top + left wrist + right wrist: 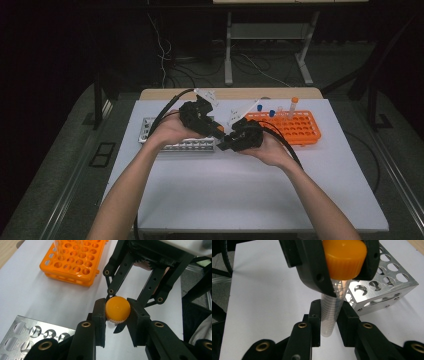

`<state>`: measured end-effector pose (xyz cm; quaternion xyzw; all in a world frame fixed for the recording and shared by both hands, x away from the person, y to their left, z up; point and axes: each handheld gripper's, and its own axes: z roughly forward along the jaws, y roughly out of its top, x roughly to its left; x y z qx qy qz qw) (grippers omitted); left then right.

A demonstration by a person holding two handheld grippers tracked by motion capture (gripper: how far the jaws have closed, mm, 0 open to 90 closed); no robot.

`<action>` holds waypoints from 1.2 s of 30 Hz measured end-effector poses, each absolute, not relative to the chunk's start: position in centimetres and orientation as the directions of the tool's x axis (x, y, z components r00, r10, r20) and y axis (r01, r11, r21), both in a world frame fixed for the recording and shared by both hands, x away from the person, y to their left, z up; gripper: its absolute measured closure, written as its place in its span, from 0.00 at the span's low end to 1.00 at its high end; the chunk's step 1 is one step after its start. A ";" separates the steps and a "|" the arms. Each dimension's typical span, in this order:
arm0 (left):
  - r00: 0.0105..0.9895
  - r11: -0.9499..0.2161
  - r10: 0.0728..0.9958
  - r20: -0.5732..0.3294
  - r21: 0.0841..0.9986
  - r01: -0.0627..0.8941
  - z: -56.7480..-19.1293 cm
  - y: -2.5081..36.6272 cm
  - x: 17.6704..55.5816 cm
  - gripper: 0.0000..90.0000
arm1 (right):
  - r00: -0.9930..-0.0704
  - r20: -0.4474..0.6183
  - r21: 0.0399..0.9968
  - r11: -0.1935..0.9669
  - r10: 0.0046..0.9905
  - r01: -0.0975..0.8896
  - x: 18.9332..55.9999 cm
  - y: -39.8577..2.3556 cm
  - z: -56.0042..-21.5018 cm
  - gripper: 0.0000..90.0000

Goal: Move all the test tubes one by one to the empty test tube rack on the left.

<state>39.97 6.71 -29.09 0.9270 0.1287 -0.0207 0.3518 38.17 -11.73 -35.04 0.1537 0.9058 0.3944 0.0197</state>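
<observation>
A clear graduated tube [331, 312] with an orange screw cap [344, 257] is held between both grippers above the white table. My left gripper [117, 313] is shut on the orange cap [117, 308], its pads pressing both sides. My right gripper [331, 316] is shut on the tube's body below the cap. In the high view the left gripper [218, 131] and right gripper [226, 142] meet tip to tip at the table's middle, between the two racks. The tube's lower end is hidden behind the right jaws.
An orange rack [300, 131] at the back right holds an orange-capped tube [293, 106] and two blue-capped ones [260, 107]. A metal rack [182, 145] with round holes lies at the left, under the left hand. Bare white table [235, 195] stretches toward the near edge.
</observation>
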 end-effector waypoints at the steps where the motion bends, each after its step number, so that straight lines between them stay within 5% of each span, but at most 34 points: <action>1: 0.966 -0.719 0.225 -0.126 0.648 0.252 -29.0 6.7 40.0 0.77 | -0.952 0.086 0.721 0.642 0.294 0.263 38.2 -11.7 -35.0 0.79; 24: 0.951 -0.714 0.302 -0.072 0.644 0.276 -26.0 7.3 42.4 0.77 | -0.889 0.148 0.754 0.532 0.434 0.385 37.1 -19.0 -32.7 0.58; 36: 0.919 -0.695 0.393 -0.038 0.643 0.323 -26.0 8.7 44.6 0.77 | -0.839 0.161 0.747 0.491 0.520 0.448 35.8 -22.4 -32.8 0.25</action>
